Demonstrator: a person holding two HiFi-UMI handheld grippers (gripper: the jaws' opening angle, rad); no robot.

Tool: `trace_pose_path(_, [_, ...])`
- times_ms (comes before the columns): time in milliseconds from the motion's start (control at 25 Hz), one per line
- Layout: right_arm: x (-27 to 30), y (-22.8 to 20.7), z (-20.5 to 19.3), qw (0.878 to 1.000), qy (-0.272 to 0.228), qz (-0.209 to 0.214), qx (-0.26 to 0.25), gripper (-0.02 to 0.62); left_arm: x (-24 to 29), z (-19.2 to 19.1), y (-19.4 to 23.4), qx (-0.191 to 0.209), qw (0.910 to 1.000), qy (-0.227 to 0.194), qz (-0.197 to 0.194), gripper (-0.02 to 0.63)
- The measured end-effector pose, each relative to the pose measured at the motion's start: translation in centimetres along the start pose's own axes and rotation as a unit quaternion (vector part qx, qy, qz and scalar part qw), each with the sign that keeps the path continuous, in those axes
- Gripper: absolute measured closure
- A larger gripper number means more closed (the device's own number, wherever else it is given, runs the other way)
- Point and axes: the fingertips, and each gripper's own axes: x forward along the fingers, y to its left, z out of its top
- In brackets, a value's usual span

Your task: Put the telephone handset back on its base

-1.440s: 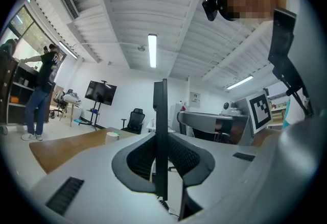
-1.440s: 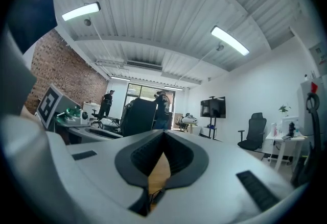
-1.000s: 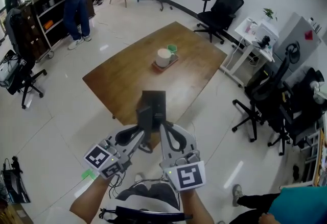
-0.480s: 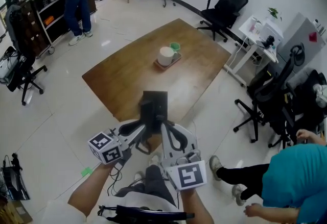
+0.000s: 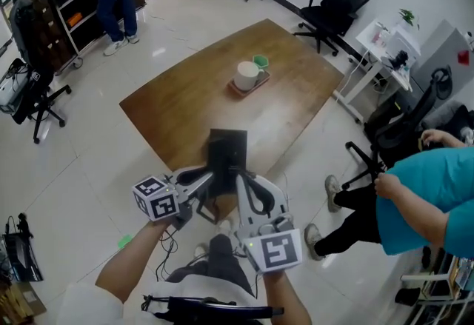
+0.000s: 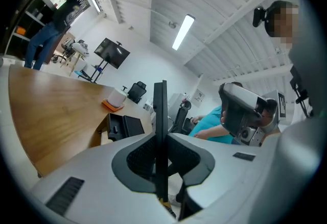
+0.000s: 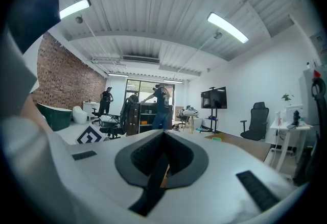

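Wood table (image 5: 185, 105), head view: black phone (image 5: 227, 148) at the near edge, close to the near corner; white cup (image 5: 245, 75) toward the far side, well apart. Left gripper (image 5: 210, 180) and right gripper (image 5: 238, 175) lie side by side just short of the phone, tips aimed at it. The handset cannot be told from the base here.

Left gripper view: left gripper (image 6: 160, 88) has its jaws pressed together with nothing between them. Phone (image 6: 125, 128) sits ahead and to the left, at the table edge. A raised dark bar along its left part is probably the handset (image 6: 115, 127); the flat panel to its right is probably the base (image 6: 134, 126). Whether the bar lies in its cradle or askew cannot be told.

Right gripper view: right gripper (image 7: 162, 142) likewise has its jaws closed and empty. The phone is hidden behind the gripper body.

Step in hand, as judged: approach for pick-up of the handset. To do it well:
- Part the jaws before the tips reach the phone.
- Take the handset across its narrow middle and keep it level.
- Steady the base with the other gripper, since a push could send it off the near edge.
- Lower both ends into the cradle together and let go only once it is seated
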Motion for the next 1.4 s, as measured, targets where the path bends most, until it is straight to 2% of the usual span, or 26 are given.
trace_pose_path(600, [0.6, -2.3, -1.7, 1.0, 0.013, -0.002, 0.011, 0.591, 2.7, -3.4, 6.5, -0.1, 0.9931, 0.062, -0.003, 0.545])
trace_pose_path(840, [0.7, -2.8, -1.9, 1.0, 0.015, -0.002, 0.007, 0.591, 3.2, -4.0, 8.1, -0.138, 0.9886, 0.059, 0.004, 0.545])
trace_pose_path(1400, [1.4, -3.2, -2.5, 1.0, 0.023, 0.001, 0.011, 0.591, 4.6, -4.0, 9.8, -0.191, 0.9772, 0.092, -0.006, 0.541])
